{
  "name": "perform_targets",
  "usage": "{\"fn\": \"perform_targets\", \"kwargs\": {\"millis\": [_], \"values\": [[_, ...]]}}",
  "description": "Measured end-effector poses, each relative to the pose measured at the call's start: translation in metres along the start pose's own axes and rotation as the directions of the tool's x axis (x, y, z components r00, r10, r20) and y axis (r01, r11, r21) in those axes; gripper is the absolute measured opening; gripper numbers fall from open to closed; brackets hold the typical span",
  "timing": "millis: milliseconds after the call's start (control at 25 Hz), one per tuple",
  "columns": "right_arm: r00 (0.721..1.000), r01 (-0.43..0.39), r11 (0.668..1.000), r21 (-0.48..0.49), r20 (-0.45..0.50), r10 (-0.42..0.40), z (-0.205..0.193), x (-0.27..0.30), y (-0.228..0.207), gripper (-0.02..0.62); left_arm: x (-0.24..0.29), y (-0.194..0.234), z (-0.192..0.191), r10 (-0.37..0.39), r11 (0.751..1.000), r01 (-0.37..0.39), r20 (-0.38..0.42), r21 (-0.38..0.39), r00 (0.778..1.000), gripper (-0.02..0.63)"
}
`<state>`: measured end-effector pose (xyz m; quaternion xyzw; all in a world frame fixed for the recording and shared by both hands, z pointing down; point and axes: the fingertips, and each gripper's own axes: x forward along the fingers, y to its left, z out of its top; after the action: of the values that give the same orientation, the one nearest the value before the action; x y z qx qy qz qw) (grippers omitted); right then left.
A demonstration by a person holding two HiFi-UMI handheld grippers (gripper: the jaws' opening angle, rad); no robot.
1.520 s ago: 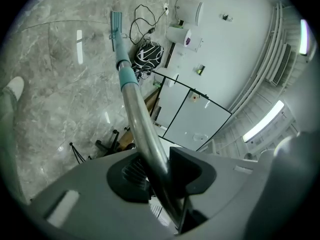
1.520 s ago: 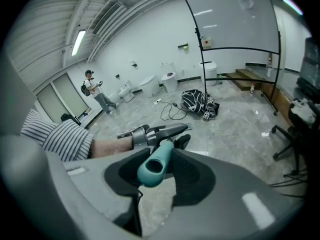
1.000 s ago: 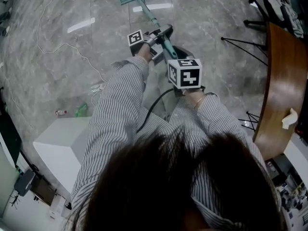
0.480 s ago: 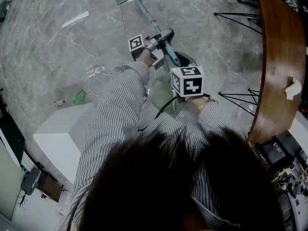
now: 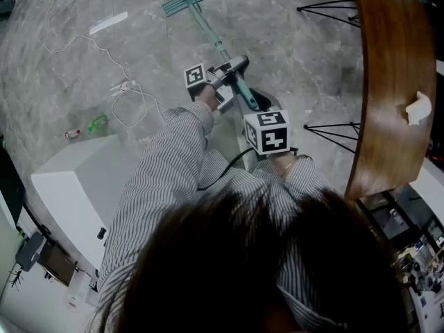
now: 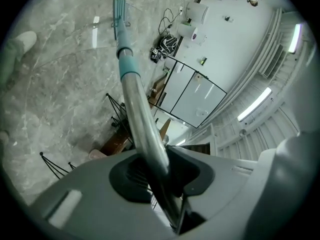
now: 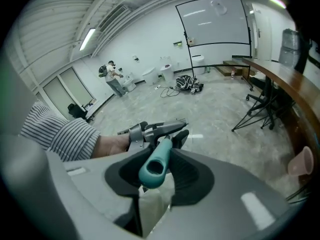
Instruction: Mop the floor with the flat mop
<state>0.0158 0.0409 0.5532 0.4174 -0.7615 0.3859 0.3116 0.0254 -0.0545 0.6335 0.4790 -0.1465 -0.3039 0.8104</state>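
The flat mop has a teal head (image 5: 189, 0) lying on the grey marble floor at the top of the head view. Its pole (image 5: 216, 41) runs back toward me. My left gripper (image 5: 232, 66) is shut on the metal pole (image 6: 137, 109) below the teal collar (image 6: 127, 64), with the mop head (image 6: 119, 11) far ahead of it. Lower down, my right gripper (image 5: 255, 106) is shut on the teal handle end (image 7: 152, 166), which pokes out between its jaws. The left gripper (image 7: 155, 129) and a striped sleeve (image 7: 65, 134) show just beyond.
A curved wooden counter (image 5: 388, 82) with a crumpled tissue (image 5: 418, 107) stands at the right, black tripod legs (image 5: 333, 130) beside it. A white box (image 5: 69, 186) sits at the left. A white cable (image 5: 118, 89) and a green bottle (image 5: 97, 123) lie on the floor.
The counter now sits further left in the head view and the cable and white box have shifted. The mop head has slid slightly left. Both grippers keep their hold.
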Motion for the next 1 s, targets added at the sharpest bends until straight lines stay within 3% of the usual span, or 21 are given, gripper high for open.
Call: {"fn": "perform_targets", "kwargs": {"millis": [240,560,800,1000], "values": [[1.0,-0.006,1.0,-0.029,-0.005,0.006,-0.079,-0.058,-0.028,0.117,-0.005,0.049,-0.084,-0.04,0.999,0.04,0.036,-0.007,0.999,0.081],[0.999,-0.014,0.999,-0.05,-0.03,0.012,-0.165,-0.127,-0.041,0.117,-0.02,0.098,-0.186,-0.014,1.0,0.014,0.013,-0.013,1.0,0.081],[0.998,-0.017,0.998,-0.054,-0.059,0.014,-0.201,-0.158,-0.047,0.117,-0.027,0.12,-0.232,0.022,0.999,-0.023,-0.024,-0.026,0.999,0.08],[0.998,-0.023,0.999,-0.044,-0.064,0.02,-0.204,-0.165,-0.044,0.117,-0.03,0.121,-0.242,0.076,0.997,-0.078,-0.068,-0.026,0.995,0.08]]}}
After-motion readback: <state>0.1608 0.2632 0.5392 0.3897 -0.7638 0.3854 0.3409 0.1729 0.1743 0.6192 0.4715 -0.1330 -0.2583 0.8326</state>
